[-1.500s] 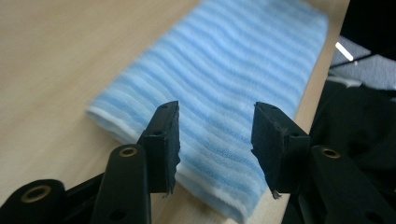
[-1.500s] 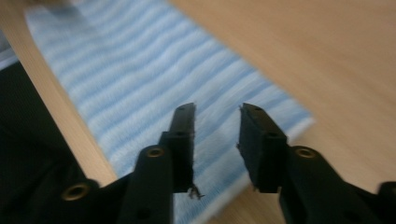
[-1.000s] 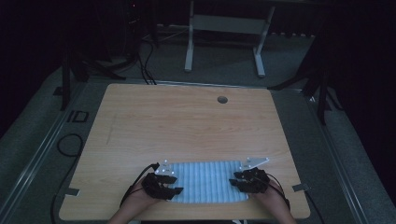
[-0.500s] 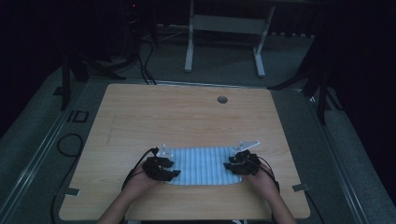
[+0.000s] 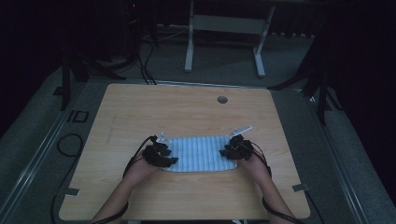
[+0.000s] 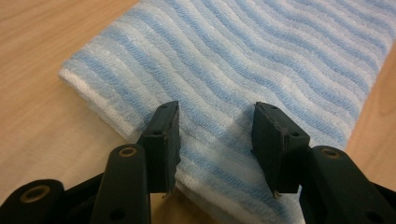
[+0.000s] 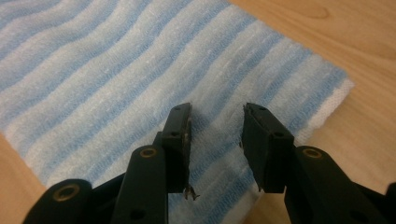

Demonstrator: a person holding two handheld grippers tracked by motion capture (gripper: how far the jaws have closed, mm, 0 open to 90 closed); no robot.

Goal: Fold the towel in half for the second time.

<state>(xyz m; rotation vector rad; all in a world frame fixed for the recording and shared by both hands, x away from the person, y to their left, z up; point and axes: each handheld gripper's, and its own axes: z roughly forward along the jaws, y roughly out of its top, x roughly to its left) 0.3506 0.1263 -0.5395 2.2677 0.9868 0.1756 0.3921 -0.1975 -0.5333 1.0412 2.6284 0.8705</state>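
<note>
A folded cloth with blue and white stripes (image 5: 201, 153) lies flat on the wooden table (image 5: 177, 112), a little nearer than its middle. My left gripper (image 5: 163, 156) is at the cloth's left end and my right gripper (image 5: 231, 151) at its right end, each in a hand. In the left gripper view the left gripper (image 6: 217, 109) has its jaws spread over the cloth (image 6: 243, 56) near a folded corner, pinching nothing. In the right gripper view the right gripper (image 7: 218, 109) stands the same way over the cloth (image 7: 93, 70).
A small round hole (image 5: 222, 99) sits in the tabletop near its far edge. Bare wood surrounds the cloth on all sides. Beyond the table stand a white metal frame (image 5: 224, 23) and dark stands, with cables on the floor at left (image 5: 70, 140).
Both hands have moved away from the person toward the table's middle, and the cloth has shifted that way with them. The jaw spacing looks unchanged.
</note>
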